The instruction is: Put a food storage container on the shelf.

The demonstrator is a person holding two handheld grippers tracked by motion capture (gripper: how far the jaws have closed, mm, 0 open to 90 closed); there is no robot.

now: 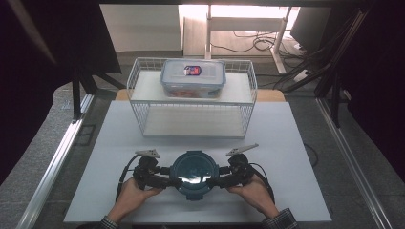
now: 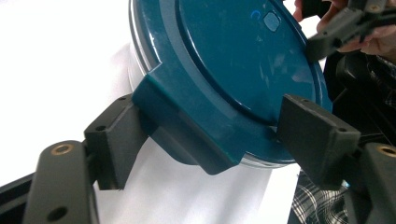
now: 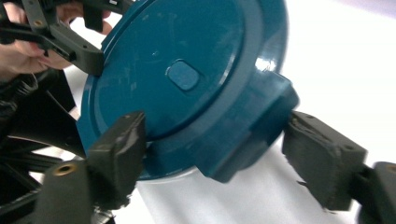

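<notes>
round tub (image 1: 193,173) dead centre between left gripper (image 1: 165,180) and right gripper (image 1: 220,180), each straddling a lid tab, seemingly not yet clamped

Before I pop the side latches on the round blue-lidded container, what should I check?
1. Left tongs straddle the left latch: ok.
2. Left pads pressing on that latch: cannot tell; the far pad overlaps the lid rim.
3. Right tongs straddle the right latch: ok.
4. Right pads closed on that latch: not ok; one pad stands apart from it.
5. Round container sitting on the table: ok.
6. Wire rack well behind both tongs: ok.
</notes>
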